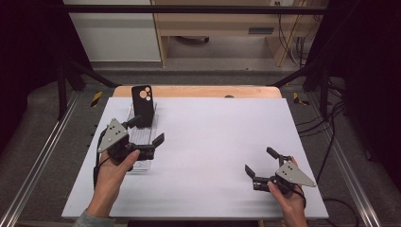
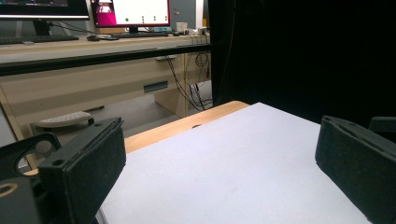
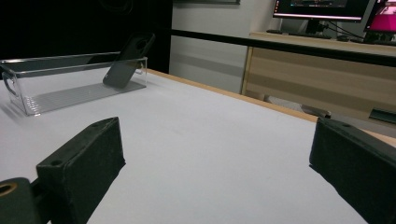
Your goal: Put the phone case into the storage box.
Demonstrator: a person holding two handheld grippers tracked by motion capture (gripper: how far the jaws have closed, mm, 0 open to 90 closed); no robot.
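— Phone case [image 1: 143, 105]?
— Upper left of the high view, leaning upright on the far wall of the clear bin [image 1: 137, 163]. Looks light, thin, probably flexible and a bit slick; best pinched across the side edges, near the upper half.
— Left gripper [image 1: 146, 135]?
— Just in front of the case, over the bin, jaws spread wide, nothing between them.
— Right gripper [image 1: 261, 163]?
— Lower right, well apart, low over the white table [image 1: 213, 142], likewise released and empty.

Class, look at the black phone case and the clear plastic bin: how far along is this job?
Looks done: the black phone case leans inside the clear plastic bin, against its far end. In hand: nothing; left gripper above the bin and right gripper both open. What remains can't be told.
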